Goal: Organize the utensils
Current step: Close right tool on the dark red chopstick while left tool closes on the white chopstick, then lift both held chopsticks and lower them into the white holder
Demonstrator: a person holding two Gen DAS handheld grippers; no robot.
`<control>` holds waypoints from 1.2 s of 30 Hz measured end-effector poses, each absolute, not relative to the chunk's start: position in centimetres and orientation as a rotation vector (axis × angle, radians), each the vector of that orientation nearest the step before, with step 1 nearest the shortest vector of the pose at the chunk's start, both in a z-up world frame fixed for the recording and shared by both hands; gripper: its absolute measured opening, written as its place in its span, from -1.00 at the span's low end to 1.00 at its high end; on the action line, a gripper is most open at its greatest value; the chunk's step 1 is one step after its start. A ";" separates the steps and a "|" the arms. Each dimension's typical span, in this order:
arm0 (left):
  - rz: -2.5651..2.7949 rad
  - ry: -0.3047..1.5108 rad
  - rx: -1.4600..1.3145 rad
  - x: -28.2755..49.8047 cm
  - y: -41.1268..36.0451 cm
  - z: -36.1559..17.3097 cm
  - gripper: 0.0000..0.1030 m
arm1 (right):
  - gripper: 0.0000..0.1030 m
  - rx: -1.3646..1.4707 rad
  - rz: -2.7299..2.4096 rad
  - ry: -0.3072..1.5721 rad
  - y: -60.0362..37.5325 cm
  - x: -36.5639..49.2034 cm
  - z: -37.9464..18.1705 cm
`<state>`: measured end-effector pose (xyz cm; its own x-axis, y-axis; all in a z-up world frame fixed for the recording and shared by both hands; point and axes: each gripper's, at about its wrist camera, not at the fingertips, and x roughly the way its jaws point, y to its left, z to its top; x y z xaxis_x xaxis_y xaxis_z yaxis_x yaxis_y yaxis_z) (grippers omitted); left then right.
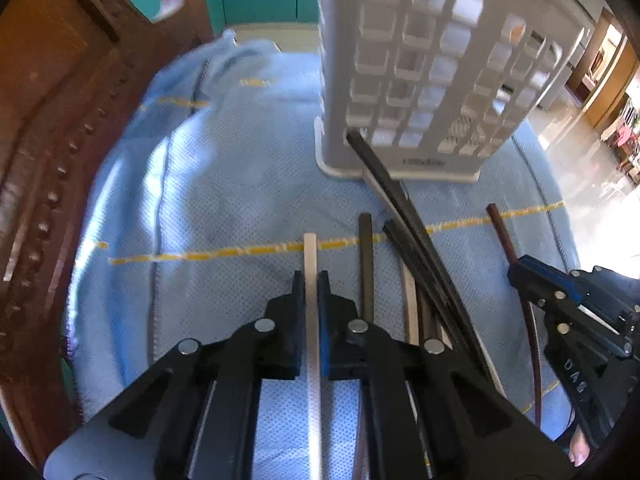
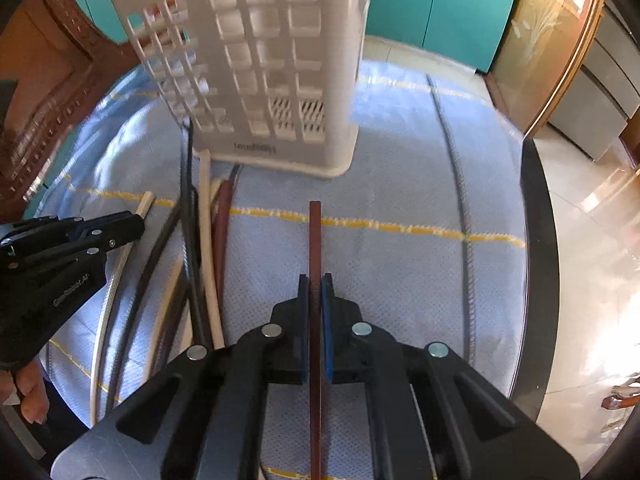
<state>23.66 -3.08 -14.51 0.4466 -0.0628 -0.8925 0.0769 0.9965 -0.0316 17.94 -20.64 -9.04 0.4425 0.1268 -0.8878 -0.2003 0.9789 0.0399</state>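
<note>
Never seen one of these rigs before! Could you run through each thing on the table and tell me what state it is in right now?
left gripper: shut on the white chopstick.
right gripper: shut on the brown chopstick.
white utensil holder: upright on the blue cloth, a black chopstick leaning against it.
loose chopsticks: lying in a pile on the cloth.

We see daylight glaring off the floor [image 2: 592,216] right of our grippers; the basket [image 1: 420,64] ahead blurs, edges bend.
</note>
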 end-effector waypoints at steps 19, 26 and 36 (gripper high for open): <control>-0.223 0.553 -0.095 13.5 0.3 8.7 -0.86 | -0.87 0.195 0.351 0.581 -29.0 10.4 11.7; -0.235 0.429 -0.119 15.0 0.1 14.6 -0.86 | -0.87 0.240 0.369 0.500 -28.2 13.3 17.0; -0.181 0.331 -0.290 19.4 2.5 14.8 -0.86 | -0.87 0.400 0.278 0.377 -28.5 17.3 17.3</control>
<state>19.36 2.52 14.81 0.9302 -0.2217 -0.2924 0.1277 0.9426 -0.3085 17.35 -28.54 17.31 0.8935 0.3342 -0.2999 -0.1879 0.8849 0.4262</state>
